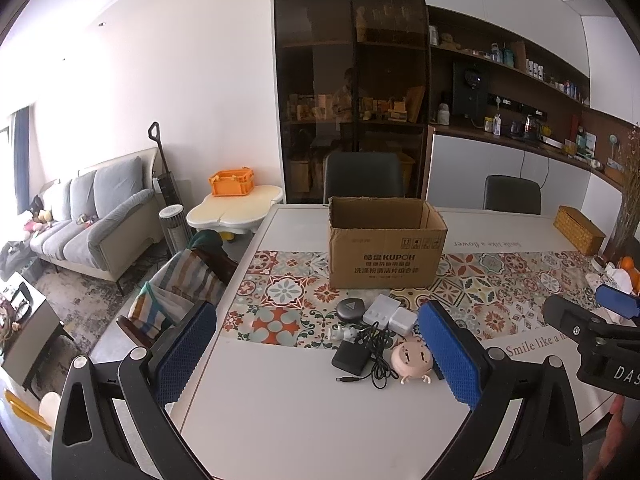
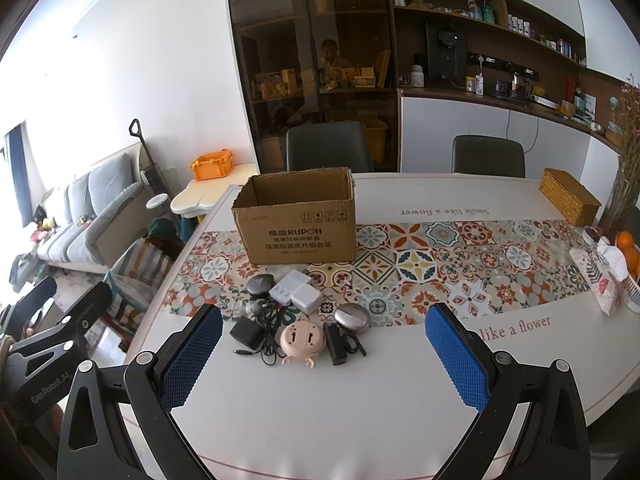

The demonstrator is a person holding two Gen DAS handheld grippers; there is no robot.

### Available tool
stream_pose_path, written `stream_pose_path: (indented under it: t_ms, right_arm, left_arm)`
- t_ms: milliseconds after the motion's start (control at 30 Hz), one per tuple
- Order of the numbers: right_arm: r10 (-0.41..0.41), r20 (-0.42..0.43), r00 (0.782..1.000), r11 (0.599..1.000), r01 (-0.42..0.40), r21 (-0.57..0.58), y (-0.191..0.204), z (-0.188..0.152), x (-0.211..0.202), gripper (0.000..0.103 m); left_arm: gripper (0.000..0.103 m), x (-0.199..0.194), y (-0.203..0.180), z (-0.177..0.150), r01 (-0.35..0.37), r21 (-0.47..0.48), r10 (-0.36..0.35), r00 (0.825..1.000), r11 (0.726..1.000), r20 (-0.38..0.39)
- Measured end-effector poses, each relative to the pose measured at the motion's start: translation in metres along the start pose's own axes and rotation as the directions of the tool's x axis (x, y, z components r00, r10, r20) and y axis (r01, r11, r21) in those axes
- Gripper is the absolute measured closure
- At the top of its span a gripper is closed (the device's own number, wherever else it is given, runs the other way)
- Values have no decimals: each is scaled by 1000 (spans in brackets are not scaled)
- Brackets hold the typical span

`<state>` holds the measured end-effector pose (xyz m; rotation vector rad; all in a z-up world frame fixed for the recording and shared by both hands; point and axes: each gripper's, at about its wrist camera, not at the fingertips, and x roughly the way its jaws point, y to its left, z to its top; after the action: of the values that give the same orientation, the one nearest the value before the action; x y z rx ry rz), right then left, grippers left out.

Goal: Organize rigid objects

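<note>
- A grey sofa (image 1: 94, 216) stands far left, beyond the table edge, with a small cream side table (image 1: 234, 208) nearby carrying an orange crate (image 1: 231, 182).
- A chair draped with a striped cloth (image 1: 180, 292) sits against the left edge of the dining table (image 1: 304, 408), which is white with a band of patterned tiles across its middle.
- The left gripper (image 1: 320, 356) hangs above the near part of the table, its blue-padded fingers spread wide and holding nothing.
- An open cardboard box (image 1: 386, 254) stands upright on the tiled band, behind the small items; its inside is not visible from this angle.
- Just in front of the box lies a cluster of small rigid objects. At the left is a dark rounded case (image 2: 260, 283), touching or just beside two white chargers (image 2: 296, 290).
- Nearer the viewer lie a black power adapter (image 2: 246, 334) and a tangle of black cable (image 2: 272, 338).
- Beside the cable is a pink round gadget (image 2: 301, 340) with small feet.
- To its right lie a black rectangular device (image 2: 334, 342) and, just behind that, a silver oval case (image 2: 351, 315).
- The right gripper (image 2: 324, 354) hovers over the near table edge, fingers released and far apart, with the cluster seen between them.
- Far right, a woven box (image 2: 568, 196) sits on the table's back corner, well apart from the cluster, with oranges (image 2: 628, 250) at the edge.
</note>
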<state>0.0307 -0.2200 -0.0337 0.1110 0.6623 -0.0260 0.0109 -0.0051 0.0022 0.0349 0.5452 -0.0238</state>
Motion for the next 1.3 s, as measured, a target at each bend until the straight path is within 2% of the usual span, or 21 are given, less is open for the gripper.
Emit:
stream_pose_path:
  t_ms: [1300]
  right_arm:
    - [4, -4, 1000, 1000, -4, 0, -1, 0, 3, 1]
  left_arm:
    - [0, 0, -6, 1, 15, 6, -15, 1000, 1000, -3]
